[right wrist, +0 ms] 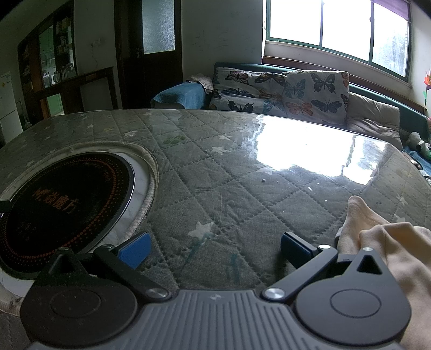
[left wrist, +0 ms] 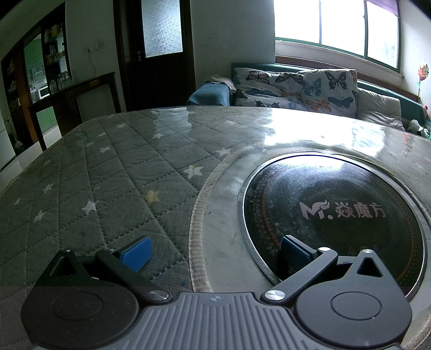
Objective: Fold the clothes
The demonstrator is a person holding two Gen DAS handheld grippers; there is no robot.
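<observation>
Table [left wrist: 113,172]: round, covered by a grey-green quilted cloth with white and yellow stars under a glossy clear sheet that mirrors the window.

Cooktop [left wrist: 336,215]: round black glass plate set into a cut-out in the table cloth, ringed by a pale marble border and a woven trim. Printed in pale lettering: a winged "M" logo followed by the Chinese characters 焱魔方; rings of orange dots run around the plate. The same plate [right wrist: 62,202] appears at the left of the right wrist view, lettering tilted and dim.

Left gripper [left wrist: 212,253]: black arms, blue pads, jaws spread wide with nothing between them; one pad over the quilted cloth, the other over the cooktop.

Right gripper [right wrist: 212,250]: same build, jaws spread wide, empty, over bare quilted cloth.

Garment [right wrist: 390,242]: cream-coloured cloth, bunched in soft folds, lying on the table at the right edge of the right wrist view, just beside the right-hand finger of the right gripper; contact cannot be told.

Background: sofa [left wrist: 296,88] with butterfly-print cushions, window [left wrist: 336,24], dark door [left wrist: 159,53], shelves of bottles; their labels are too small to read.
</observation>
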